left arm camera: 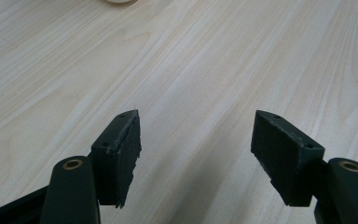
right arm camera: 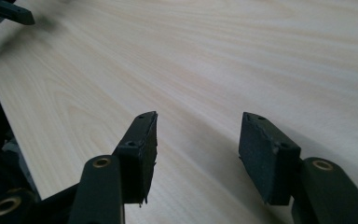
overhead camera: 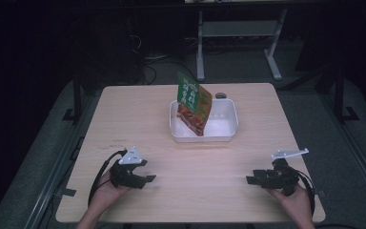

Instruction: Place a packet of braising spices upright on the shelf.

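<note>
Grippers, left gripper (overhead camera: pixel 145 178) and right gripper (overhead camera: pixel 251 180), rest near the worktop's (overhead camera: pixel 138 119) near edge, fingers apart and empty; a snack bag (overhead camera: pixel 194 102) leans in a white tray (overhead camera: pixel 228 125) toward the far edge.

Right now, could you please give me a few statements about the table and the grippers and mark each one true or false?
1. The snack bag stands leaning in the white tray. True.
2. The left gripper is shut on the bag. False: its jaws are open over bare table, holding nothing.
3. The right gripper is open and empty. True.
4. The tray sits at the near edge of the table, between the two hands. False: it sits in the far half, well beyond both grippers.
5. The bag lies flat on the table. False: it is propped up inside the tray.
</note>
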